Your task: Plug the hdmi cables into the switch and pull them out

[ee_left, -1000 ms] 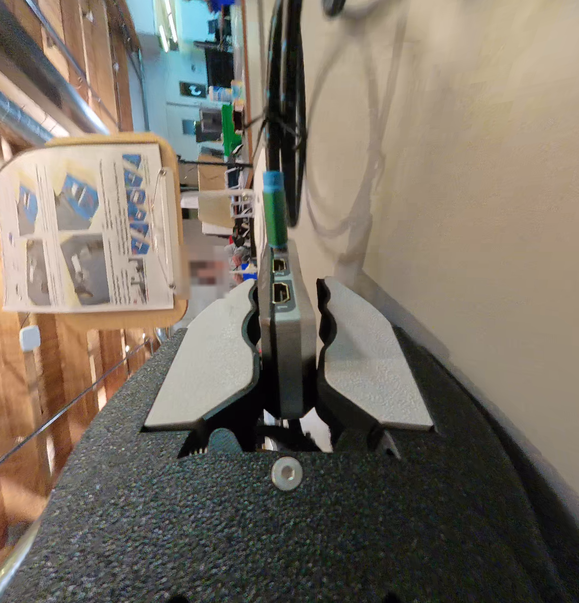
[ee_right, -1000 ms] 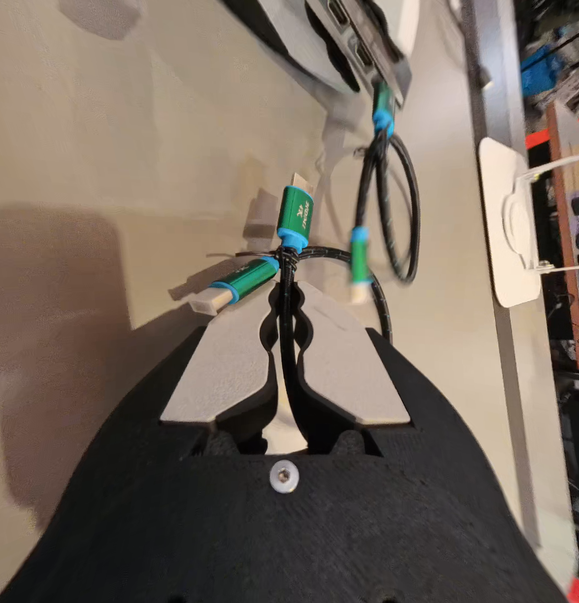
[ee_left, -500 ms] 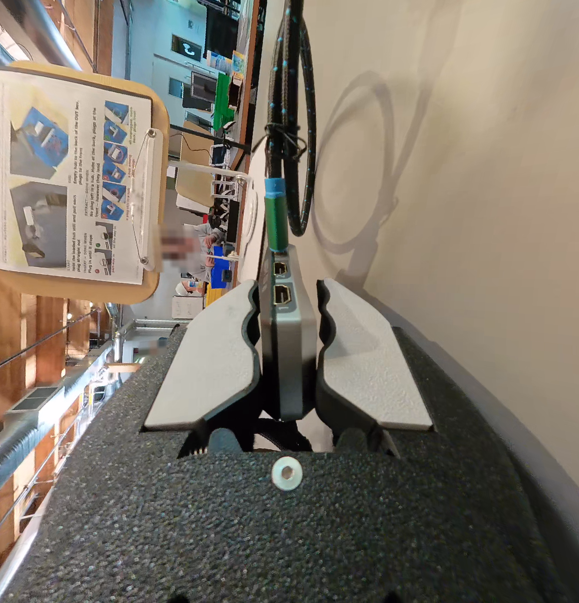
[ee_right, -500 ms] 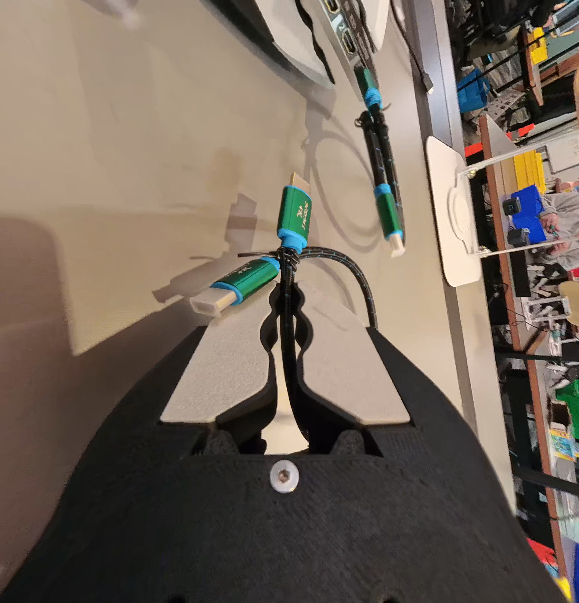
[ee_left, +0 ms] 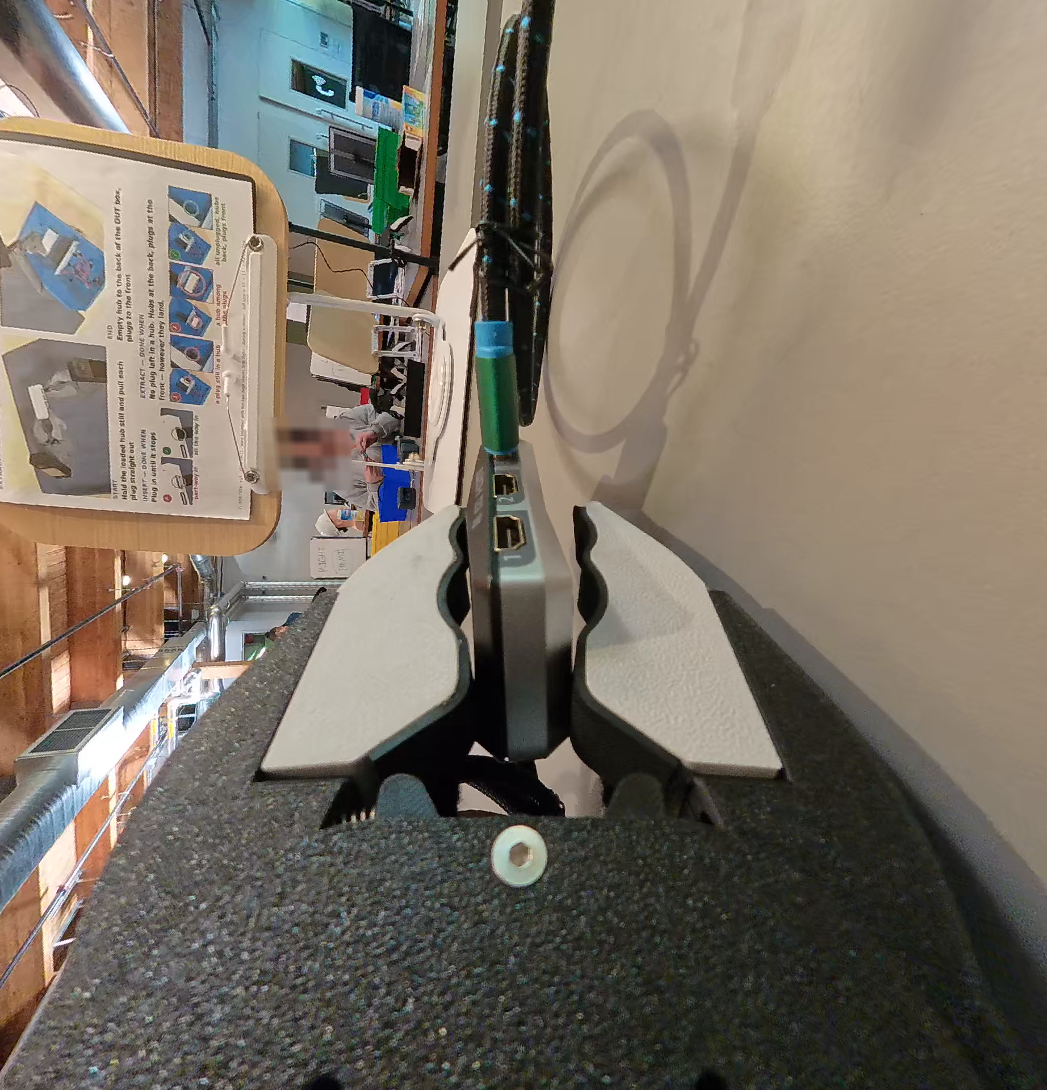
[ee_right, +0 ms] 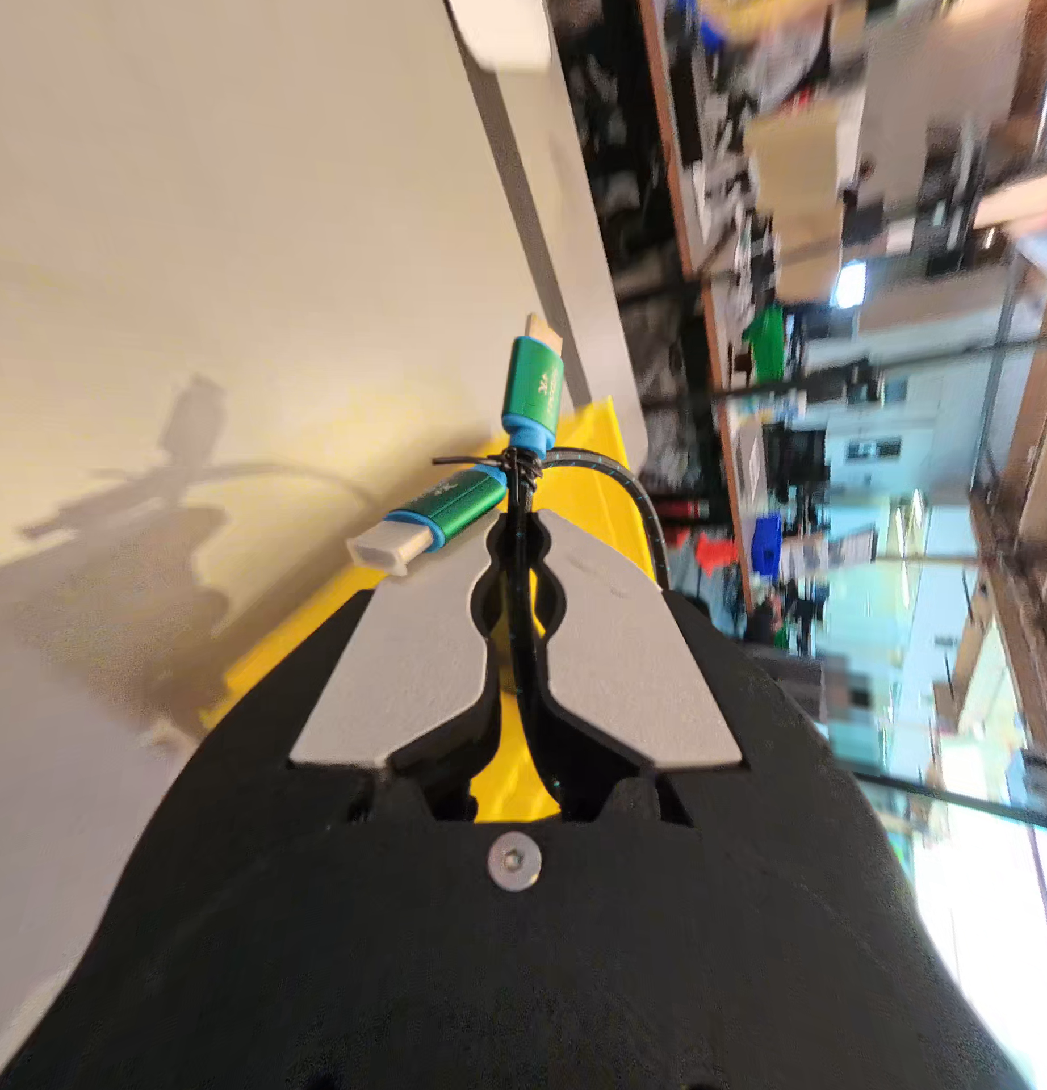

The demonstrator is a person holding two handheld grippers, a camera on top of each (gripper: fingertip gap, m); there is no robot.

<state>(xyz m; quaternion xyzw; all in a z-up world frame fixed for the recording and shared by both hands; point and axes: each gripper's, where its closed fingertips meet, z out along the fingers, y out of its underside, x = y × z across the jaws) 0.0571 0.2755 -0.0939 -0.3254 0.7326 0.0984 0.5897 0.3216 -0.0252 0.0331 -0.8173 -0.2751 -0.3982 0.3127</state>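
Left wrist view: the left tongs (ee_left: 518, 566) pinch a grey hub (ee_left: 524, 637) edge-on, with both pads pressed against its flat sides. Two empty gold-rimmed ports (ee_left: 509, 531) face the camera on the hub's narrow edge. A green plug with a blue collar (ee_left: 496, 389) is seated in the far end of the hub, and its black braided cable (ee_left: 518, 147), bound with a thin tie, rises from the plug and hangs close to the beige worktop (ee_left: 834, 354). A wooden clipboard carrying a printed sheet (ee_left: 120, 318) stands to the left, and a white stand base (ee_left: 450, 377) rests on the worktop beyond the hub. Right wrist view: the right tongs (ee_right: 521, 525) are pressed together on a second black braided cable (ee_right: 524, 590), which runs along the slot between the pads. Just past the fingertips a knotted tie (ee_right: 518, 469) bundles the cable. One green plug (ee_right: 536, 383) points away with its metal tip bare; another green plug (ee_right: 450, 507), wearing a clear cap, points left. A yellow bin (ee_right: 598, 472) lies beneath the tongs at the worktop's edge. The background is motion-blurred.
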